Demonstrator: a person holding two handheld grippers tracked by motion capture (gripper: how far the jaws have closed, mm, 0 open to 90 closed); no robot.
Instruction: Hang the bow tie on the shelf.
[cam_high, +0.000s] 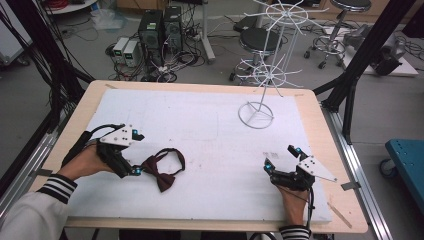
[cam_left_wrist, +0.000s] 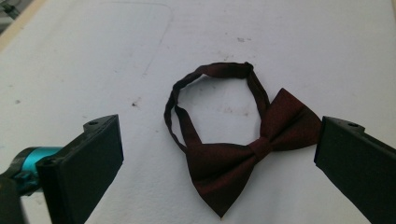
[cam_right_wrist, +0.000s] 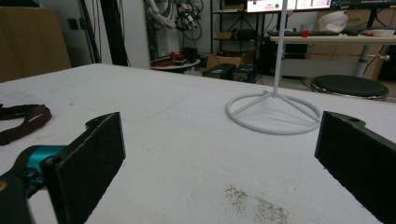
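Your left tongs (cam_high: 136, 152) gape wide right at the maroon bow tie (cam_high: 164, 170), grasping nothing; your right tongs (cam_high: 280, 157) rest released on the tabletop (cam_high: 200, 125).

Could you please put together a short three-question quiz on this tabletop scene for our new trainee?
1. True or false: the left gripper is shut on the bow tie.
2. Which thing stands at the far right of the white mat? A) a white wire rack B) a red cup C) a toolbox
3. Fill in: the bow tie's neck strap lies in a closed ____ on the mat.

Key
1. False: its jaws are wide open, one on each side of the tie.
2. A
3. loop
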